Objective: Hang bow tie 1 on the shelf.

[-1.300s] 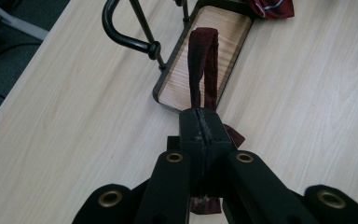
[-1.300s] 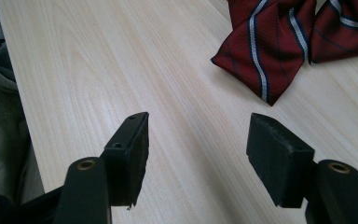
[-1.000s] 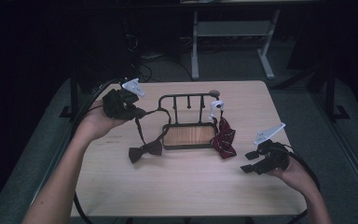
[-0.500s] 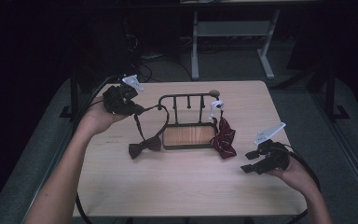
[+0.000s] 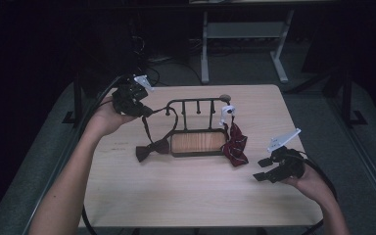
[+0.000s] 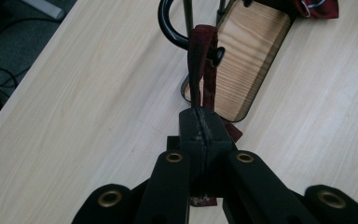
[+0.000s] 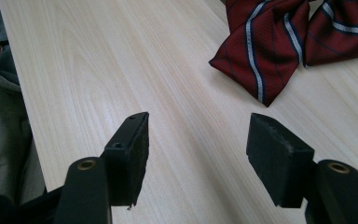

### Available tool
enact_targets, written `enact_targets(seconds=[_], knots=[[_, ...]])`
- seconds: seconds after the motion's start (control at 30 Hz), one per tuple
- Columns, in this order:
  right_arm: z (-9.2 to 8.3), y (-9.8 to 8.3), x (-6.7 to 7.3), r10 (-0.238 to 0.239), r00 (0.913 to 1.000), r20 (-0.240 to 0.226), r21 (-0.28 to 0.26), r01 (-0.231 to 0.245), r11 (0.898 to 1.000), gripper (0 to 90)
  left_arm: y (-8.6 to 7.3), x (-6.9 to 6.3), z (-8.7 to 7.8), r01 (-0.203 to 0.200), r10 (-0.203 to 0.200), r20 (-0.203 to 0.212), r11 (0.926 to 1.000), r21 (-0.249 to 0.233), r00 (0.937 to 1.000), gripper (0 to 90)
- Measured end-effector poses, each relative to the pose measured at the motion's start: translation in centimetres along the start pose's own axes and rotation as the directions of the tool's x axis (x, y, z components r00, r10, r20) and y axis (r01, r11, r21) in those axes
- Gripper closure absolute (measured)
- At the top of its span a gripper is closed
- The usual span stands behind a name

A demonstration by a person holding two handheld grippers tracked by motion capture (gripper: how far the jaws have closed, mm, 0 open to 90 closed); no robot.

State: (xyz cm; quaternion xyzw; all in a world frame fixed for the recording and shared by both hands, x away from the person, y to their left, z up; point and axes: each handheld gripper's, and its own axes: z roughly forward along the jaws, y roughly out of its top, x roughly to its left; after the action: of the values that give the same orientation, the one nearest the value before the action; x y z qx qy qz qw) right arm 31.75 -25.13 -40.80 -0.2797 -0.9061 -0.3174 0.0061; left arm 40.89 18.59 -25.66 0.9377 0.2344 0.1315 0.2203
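Note:
A black wire rack with a wooden base stands mid-table. In the high view my left gripper is at the rack's left end, shut on the strap of a dark maroon bow tie. The strap runs past the rack's curved end hook, and the bow itself lies on the table left of the base. A red striped bow tie hangs at the rack's right end under a white clip. My right gripper rests open near the table's right front, nothing between its pads.
The light wooden table has bare room in front of the rack. Beyond its far edge a grey metal stand rises from the dark floor. Cables trail from both grippers off the table's sides.
My left gripper has drawn back toward the table's far left corner with the strap in it, and the maroon bow has slid a little nearer the rack. The right gripper has stayed put.

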Motion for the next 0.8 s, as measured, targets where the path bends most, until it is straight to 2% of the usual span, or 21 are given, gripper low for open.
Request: enact_targets(seconds=[0.17,0.27,0.5,0.6,0.63,0.8], knots=[[-0.15,-0.03,0.06,0.000,1.0000,0.003,-0.001,0.000,1.000,38.8,0.05,0.37,0.78,0.020,-0.020,-0.002,0.9995,0.026,0.9998,89.4],[-0.31,-0.03,0.13,0.004,1.0000,0.000,-0.004,-0.004,1.000,38.8,0.11,0.25,0.95,0.014,-0.013,-0.007,0.9993,0.035,0.9999,89.5],[-0.27,0.07,0.22,-0.002,1.0000,0.002,-0.004,0.002,1.000,38.8,0.09,0.55,1.19,0.033,-0.033,-0.013,0.9986,0.042,0.9994,88.9],[-0.25,0.03,0.18,-0.006,1.0000,0.004,-0.002,0.006,1.000,38.8,0.03,0.72,1.30,0.041,-0.040,-0.031,0.9977,0.054,0.9987,86.6],[-0.26,0.01,0.19,-0.003,1.0000,0.004,-0.001,0.003,1.000,38.8,0.00,0.75,1.30,0.046,-0.045,-0.032,0.9976,0.052,0.9985,83.0],[-0.33,-0.01,0.20,-0.005,1.0000,0.004,-0.004,0.005,1.000,38.8,-0.26,0.58,1.27,0.046,-0.044,-0.037,0.9978,0.048,0.9983,79.4]])
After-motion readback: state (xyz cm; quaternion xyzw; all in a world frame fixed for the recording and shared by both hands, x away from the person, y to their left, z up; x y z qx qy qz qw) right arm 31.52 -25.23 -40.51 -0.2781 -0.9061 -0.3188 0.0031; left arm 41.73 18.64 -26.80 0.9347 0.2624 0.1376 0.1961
